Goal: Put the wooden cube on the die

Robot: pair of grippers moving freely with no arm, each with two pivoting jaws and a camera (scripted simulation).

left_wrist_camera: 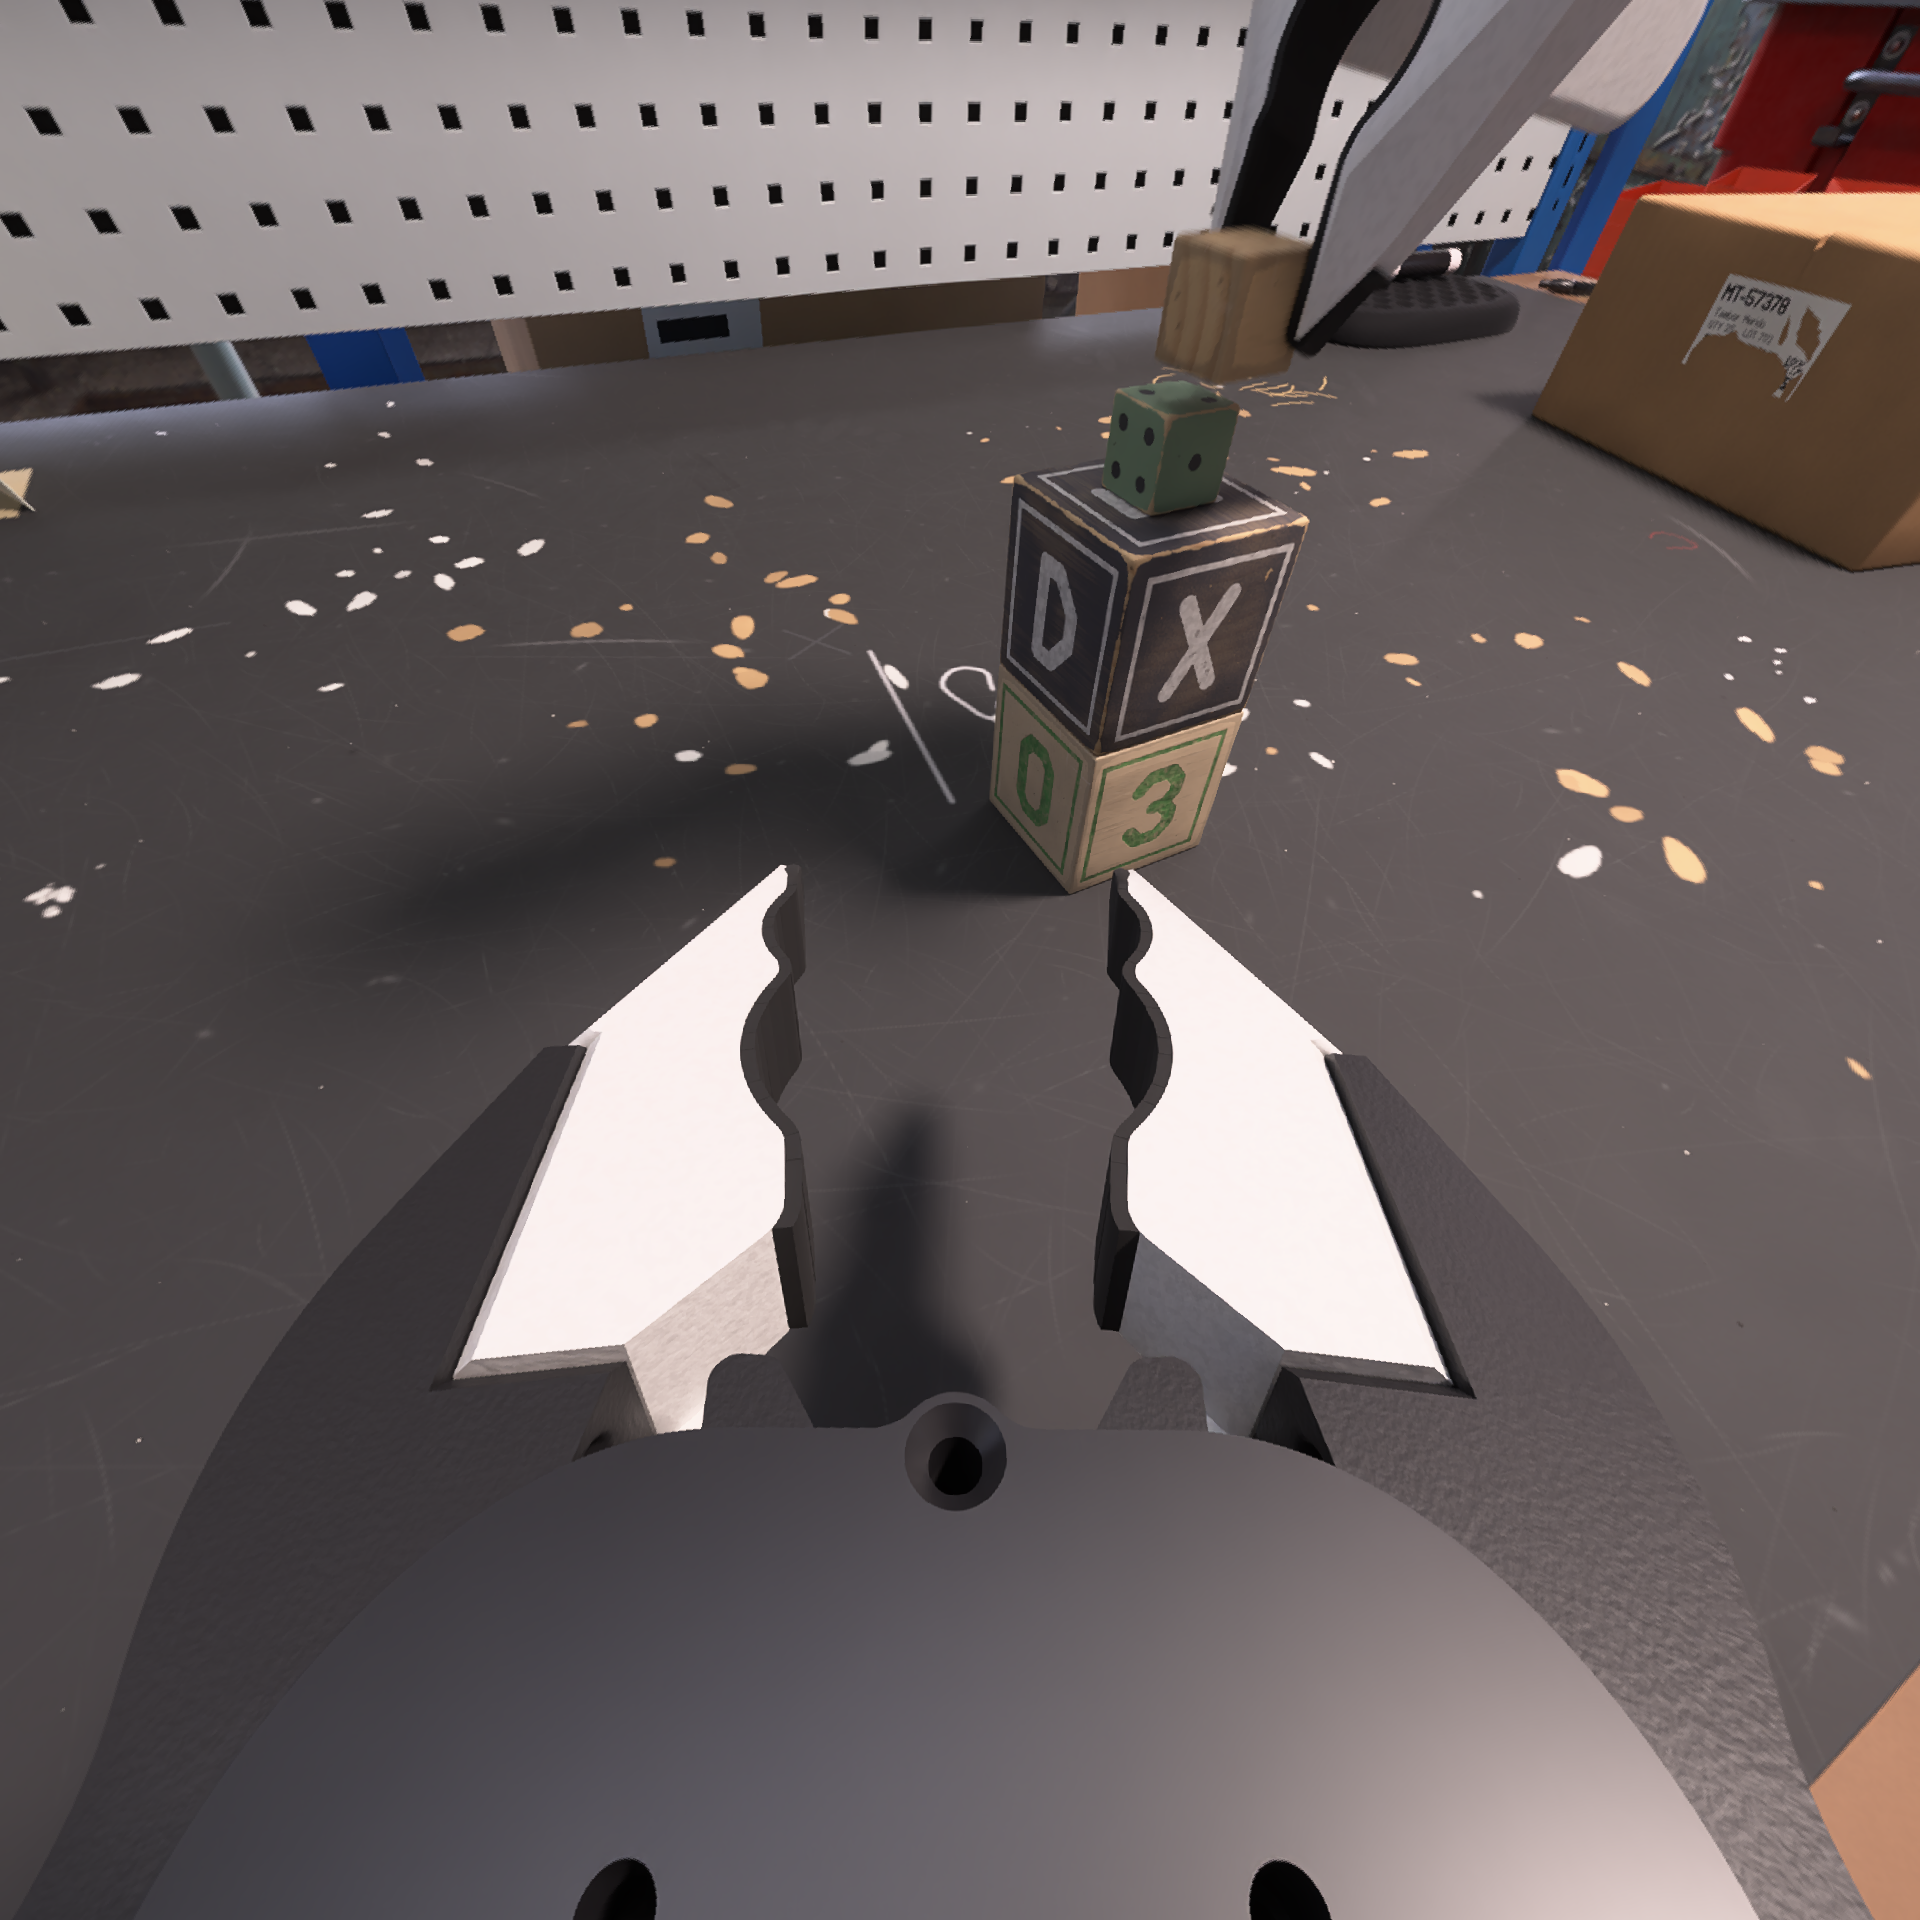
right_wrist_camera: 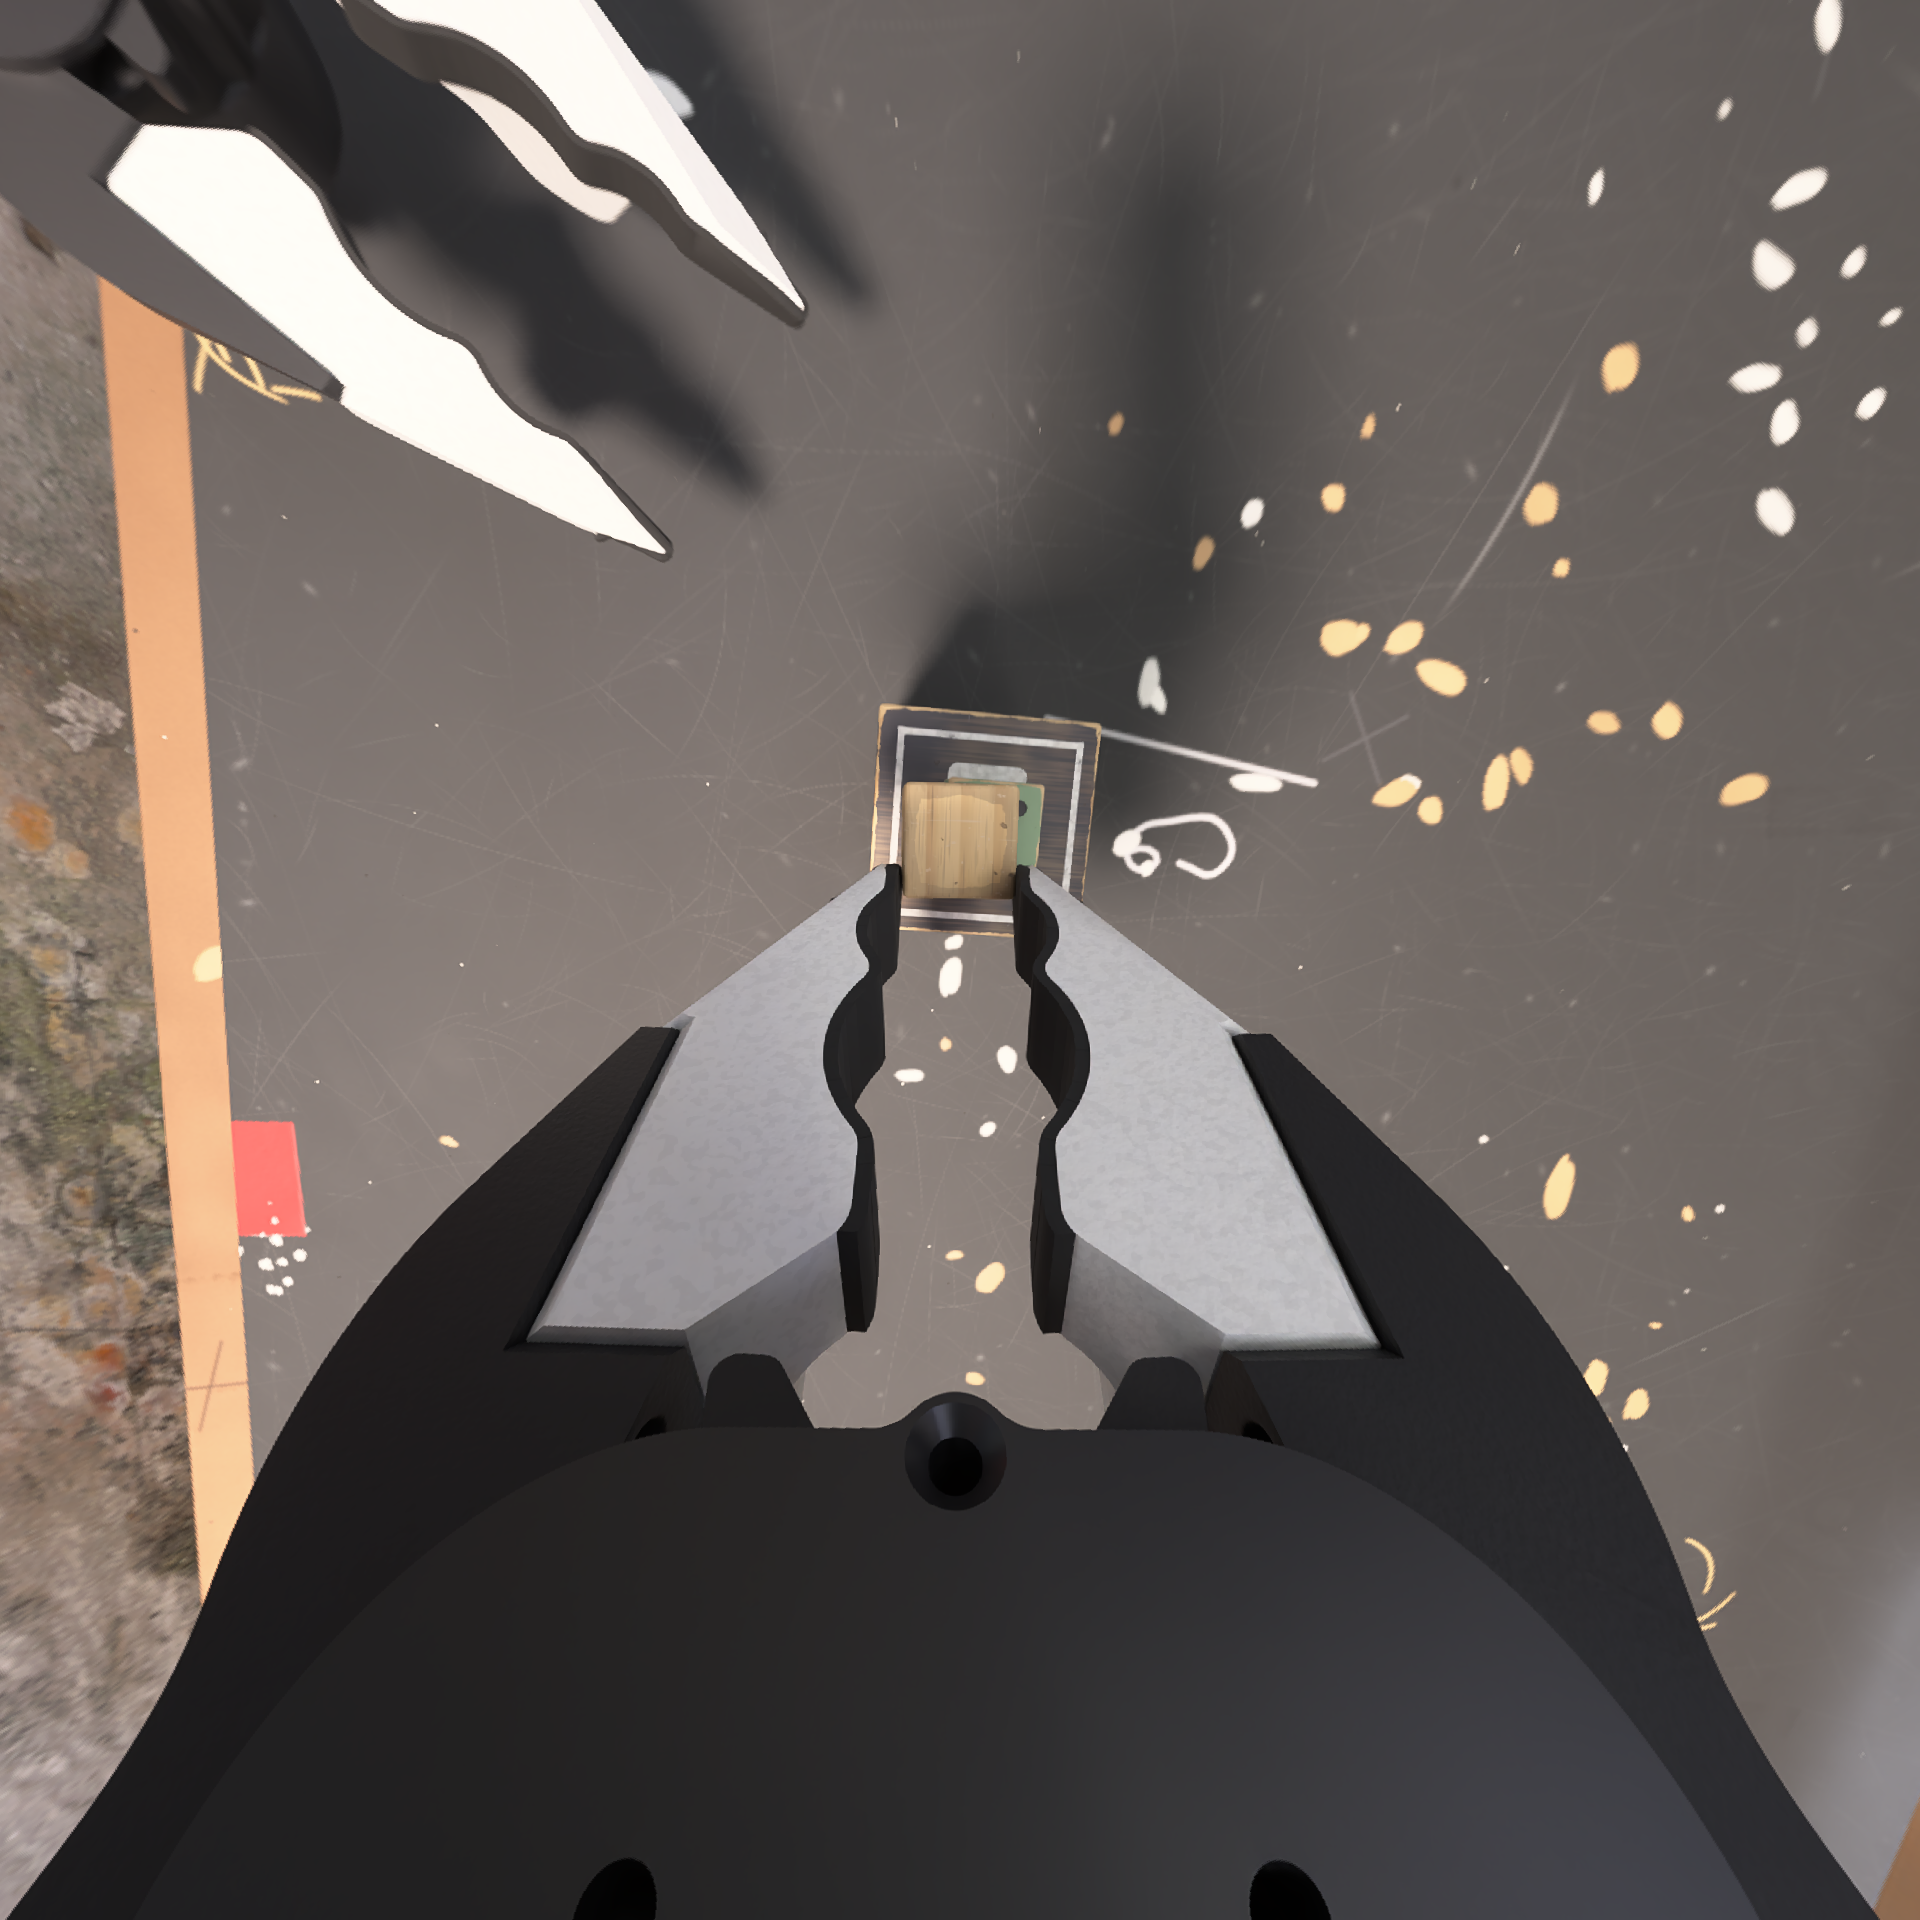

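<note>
Cube [left_wrist_camera: 1231, 301] hangs pinched in the right gripper [right_wrist_camera: 956, 883] just above the die [left_wrist_camera: 1169, 447], offset toward one o'clock; nudge toward seven, lower gently, then release. Left gripper [left_wrist_camera: 951, 883] waits wide, empty.

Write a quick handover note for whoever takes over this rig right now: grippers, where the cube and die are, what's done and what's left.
Right gripper: shut on the wooden cube, pointing down from above the stack.
Left gripper: open, empty, low over the table in front of the stack.
Die: green, on top of the black block, which sits on the green-numbered block.
Done: cube picked up and brought over the die; a small gap still shows between them.
Left: from above, the cube covers most of the die but sits a little off to one side. Centre it, lower it, open, pull straight up.
</note>
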